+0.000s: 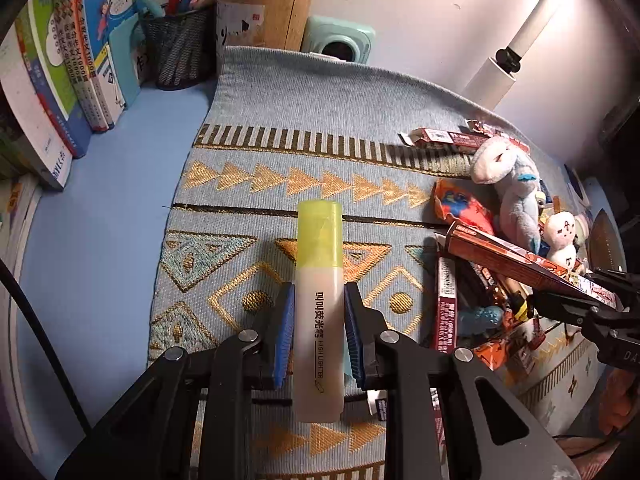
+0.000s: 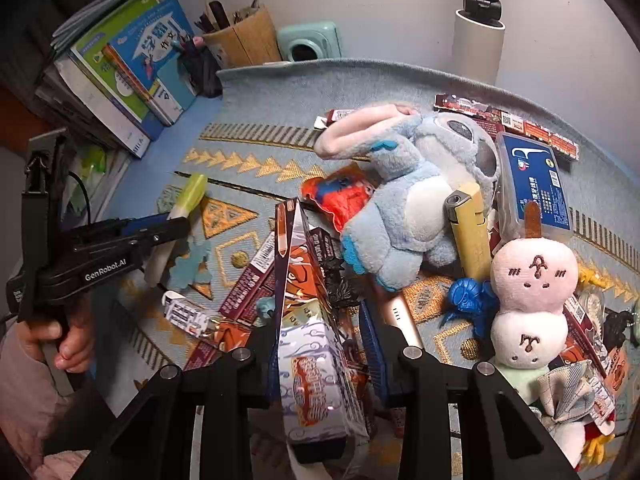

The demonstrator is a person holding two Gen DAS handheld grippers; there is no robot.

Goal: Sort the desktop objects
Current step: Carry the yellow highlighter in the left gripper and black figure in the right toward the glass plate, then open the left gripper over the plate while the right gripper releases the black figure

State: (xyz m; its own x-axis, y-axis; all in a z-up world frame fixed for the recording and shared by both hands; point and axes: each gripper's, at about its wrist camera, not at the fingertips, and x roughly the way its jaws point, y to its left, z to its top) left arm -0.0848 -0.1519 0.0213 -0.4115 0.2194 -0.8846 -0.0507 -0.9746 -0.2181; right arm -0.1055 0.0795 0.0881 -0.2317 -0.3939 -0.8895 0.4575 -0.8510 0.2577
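My left gripper [image 1: 319, 312] is shut on a yellow highlighter [image 1: 319, 292], cap pointing forward, held above the patterned mat [image 1: 320, 92]. It also shows in the right wrist view [image 2: 160, 226], with the highlighter [image 2: 188, 196] in it. My right gripper [image 2: 320, 336] is shut on a long brown card box [image 2: 308, 320], lifted over the pile; the box also shows in the left wrist view [image 1: 520, 258]. A black mesh pen holder [image 1: 176, 52] and a cardboard pen cup [image 1: 264, 12] stand at the back left.
A pile at the right holds a blue plush [image 2: 408, 196], a snowman plush [image 2: 528, 308], a lighter [image 2: 472, 232], a blue floss box [image 2: 534, 184], snack packs and card boxes. Books [image 1: 60, 68] stand at the left. A mint camera [image 1: 340, 42] and a lamp post [image 2: 480, 20] stand at the back.
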